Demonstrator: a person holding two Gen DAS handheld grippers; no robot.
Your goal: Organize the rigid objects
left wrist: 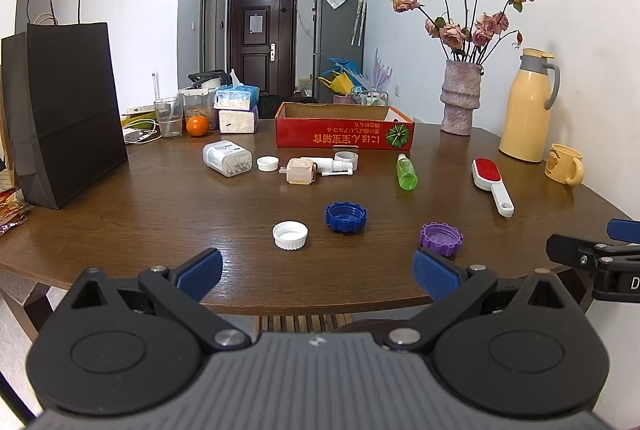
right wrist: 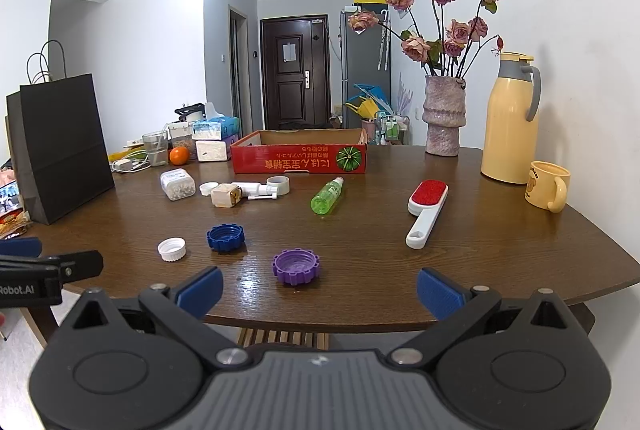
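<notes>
Both claws: left [left wrist: 318, 272], right [right wrist: 320, 288] spread wide, empty

Interior of red cardboard box [left wrist: 344, 134] hidden behind its near wall; contents not determinable. Print on box front appears upside down and too small to read. Contents of black paper bag [left wrist: 68, 110], left of box, not visible; items behind bag cut off at left frame edge. Label text on clear pill container [right wrist: 177, 184], front-left of box, too small to read. Right gripper [left wrist: 596, 262] cut off by right frame edge in left wrist view; finger spacing not determinable there. Left gripper [right wrist: 36, 270] likewise cut off by left edge in right wrist view.
</notes>
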